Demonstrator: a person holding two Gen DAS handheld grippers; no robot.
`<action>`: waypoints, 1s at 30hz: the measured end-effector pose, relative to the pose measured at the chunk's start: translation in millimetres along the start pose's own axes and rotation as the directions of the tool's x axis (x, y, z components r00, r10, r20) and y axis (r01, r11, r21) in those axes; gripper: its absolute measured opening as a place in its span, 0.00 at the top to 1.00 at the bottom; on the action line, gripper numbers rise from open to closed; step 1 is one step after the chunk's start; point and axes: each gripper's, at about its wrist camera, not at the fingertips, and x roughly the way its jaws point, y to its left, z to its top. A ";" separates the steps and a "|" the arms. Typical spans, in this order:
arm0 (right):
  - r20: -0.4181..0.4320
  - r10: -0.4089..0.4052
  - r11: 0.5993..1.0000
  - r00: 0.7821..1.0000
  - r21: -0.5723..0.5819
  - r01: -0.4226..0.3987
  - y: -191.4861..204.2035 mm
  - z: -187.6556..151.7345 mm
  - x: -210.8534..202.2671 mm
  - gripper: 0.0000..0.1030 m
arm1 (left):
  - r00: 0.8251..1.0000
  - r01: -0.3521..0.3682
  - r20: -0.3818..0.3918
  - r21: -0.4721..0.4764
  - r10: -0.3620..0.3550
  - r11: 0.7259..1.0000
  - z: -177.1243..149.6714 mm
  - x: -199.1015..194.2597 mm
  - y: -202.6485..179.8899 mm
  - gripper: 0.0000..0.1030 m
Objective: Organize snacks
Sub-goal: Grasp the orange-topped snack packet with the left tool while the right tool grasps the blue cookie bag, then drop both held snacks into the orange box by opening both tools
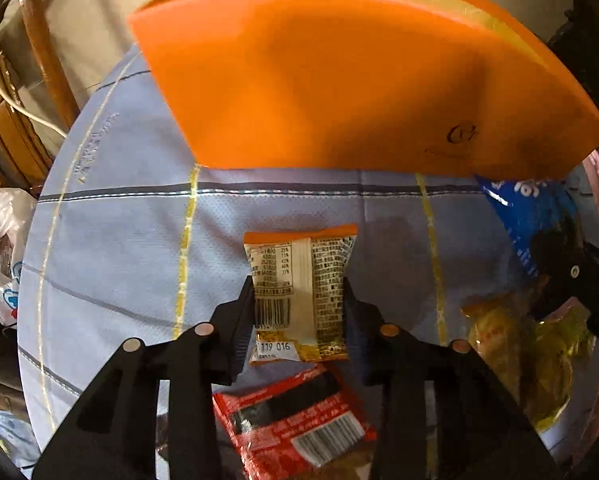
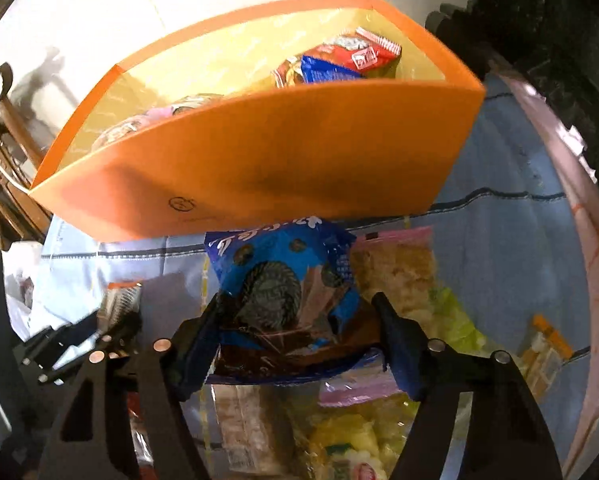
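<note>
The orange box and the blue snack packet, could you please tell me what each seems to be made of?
The orange box looks like matte cardboard: flat stiff walls, sharp folded corners, no glare. The blue snack packet looks like glossy plastic film: it crinkles and shows bright highlights.

small orange-edged packet (image 1: 301, 292): "119 016" is read printed below a barcode, beside a nutrition table too small to be read | orange box (image 1: 339, 80): a repeated script word is seen on the yellow inner lining, not legible | blue packet (image 2: 283, 280): white characters, unreadable
</note>
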 end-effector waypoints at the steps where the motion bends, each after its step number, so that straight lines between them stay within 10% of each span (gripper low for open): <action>1: 0.003 0.004 1.000 1.000 -0.007 -0.004 -1.0 -0.9 -2.7 0.30 | 1.000 0.016 0.000 -0.019 -0.017 1.000 -1.3 -5.1 2.3 0.63; 18: 0.165 0.113 0.993 0.980 -0.043 -0.108 -9.2 16.7 -109.9 0.30 | 0.977 0.058 0.210 -0.053 -0.046 0.997 16.2 -127.4 34.0 0.63; 30: 0.245 0.139 0.990 0.960 -0.046 -0.132 -5.6 75.5 -124.8 0.30 | 0.970 0.016 0.242 -0.008 -0.014 1.000 79.3 -121.9 28.2 0.63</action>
